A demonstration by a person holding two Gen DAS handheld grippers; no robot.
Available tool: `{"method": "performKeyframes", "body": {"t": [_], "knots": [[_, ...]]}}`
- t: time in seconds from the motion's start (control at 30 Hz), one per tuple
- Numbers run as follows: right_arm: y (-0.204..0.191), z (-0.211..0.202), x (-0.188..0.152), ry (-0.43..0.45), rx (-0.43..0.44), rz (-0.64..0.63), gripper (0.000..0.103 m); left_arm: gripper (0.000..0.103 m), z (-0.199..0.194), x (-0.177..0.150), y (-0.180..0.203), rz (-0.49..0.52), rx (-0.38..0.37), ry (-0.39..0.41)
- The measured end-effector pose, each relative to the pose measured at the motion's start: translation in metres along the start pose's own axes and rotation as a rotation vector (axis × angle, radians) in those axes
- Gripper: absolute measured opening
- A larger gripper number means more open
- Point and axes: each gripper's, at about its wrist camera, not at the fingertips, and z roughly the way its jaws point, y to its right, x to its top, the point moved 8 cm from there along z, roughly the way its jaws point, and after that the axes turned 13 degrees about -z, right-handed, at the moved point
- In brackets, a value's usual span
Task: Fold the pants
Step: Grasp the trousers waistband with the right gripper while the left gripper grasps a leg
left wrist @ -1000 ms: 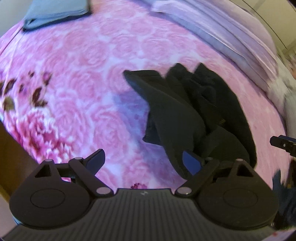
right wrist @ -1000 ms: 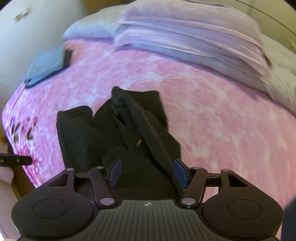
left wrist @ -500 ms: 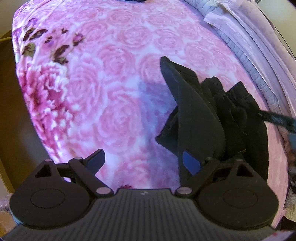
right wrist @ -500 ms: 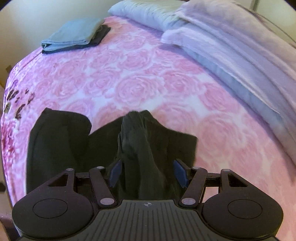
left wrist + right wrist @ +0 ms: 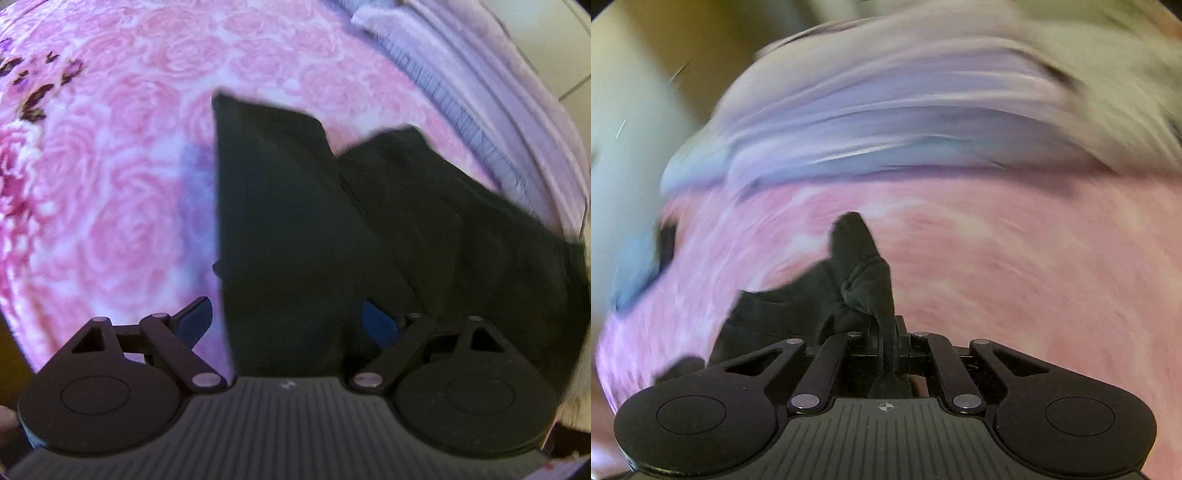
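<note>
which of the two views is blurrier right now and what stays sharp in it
Right wrist view: heavy motion smear across the pink bedspread and pillows, while the right hand-held gripper and its pinched black pants stay crisp. Left wrist view: only mild softness, strong fisheye curving.

Bed under a pink rose-printed bedspread (image 5: 122, 177) — darker flowers at one edge. Folded lilac quilt (image 5: 517, 110) along the far side. Pale cream wall (image 5: 635, 92) beyond, blurred.
</note>
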Motion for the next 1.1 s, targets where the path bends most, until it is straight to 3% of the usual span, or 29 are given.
{"method": "performKeyframes", "body": {"t": [0.07, 0.2, 0.27, 0.3, 0.33, 0.47, 0.5, 0.53, 0.6, 0.7, 0.8, 0.93, 1.0, 1.1], "knots": [[0.029, -0.024, -0.025, -0.007, -0.014, 0.084, 0.0, 0.08, 0.008, 0.006, 0.001, -0.015, 0.012, 0.017], [0.049, -0.048, -0.07, -0.066, -0.073, 0.163, 0.0, 0.045, 0.028, 0.013, 0.001, -0.032, -0.004, -0.038], [0.051, -0.051, -0.087, -0.101, -0.094, 0.215, 0.001, 0.051, 0.035, 0.013, -0.003, -0.049, -0.011, -0.068], [0.053, -0.052, -0.093, -0.107, -0.107, 0.237, 0.001, 0.064, 0.037, 0.014, -0.007, -0.051, 0.0, -0.071], [0.054, -0.054, -0.097, -0.105, -0.121, 0.258, 0.001, 0.07, 0.037, 0.015, -0.011, -0.053, 0.006, -0.069], [0.046, -0.065, -0.103, -0.077, -0.143, 0.286, 0.001, 0.067, 0.047, 0.023, -0.019, -0.059, -0.081, -0.118], [0.046, -0.068, -0.107, -0.076, -0.158, 0.29, 0.001, 0.058, 0.049, 0.027, -0.016, -0.051, -0.103, -0.127], [0.044, -0.069, -0.11, -0.077, -0.171, 0.305, 0.001, 0.042, 0.053, 0.03, -0.012, -0.042, -0.122, -0.14], [0.037, -0.07, -0.116, -0.085, -0.179, 0.341, 0.001, 0.03, 0.06, 0.035, -0.002, -0.01, -0.164, -0.197], [0.016, -0.074, -0.117, -0.084, -0.164, 0.384, 0.001, 0.016, 0.067, 0.045, 0.009, 0.05, -0.169, -0.244], [-0.013, -0.08, -0.092, -0.033, -0.109, 0.458, 0.001, 0.012, 0.078, 0.068, 0.022, 0.091, -0.161, -0.281], [-0.059, -0.091, -0.011, 0.102, -0.035, 0.482, 0.0, 0.008, 0.09, 0.121, 0.063, 0.178, -0.177, -0.269], [-0.079, -0.111, 0.04, 0.246, -0.002, 0.505, 0.0, 0.008, 0.085, 0.167, 0.101, 0.246, -0.217, -0.16], [-0.11, -0.165, 0.105, 0.536, 0.053, 0.501, 0.0, 0.008, 0.059, 0.239, 0.158, 0.28, -0.302, -0.033]]}}
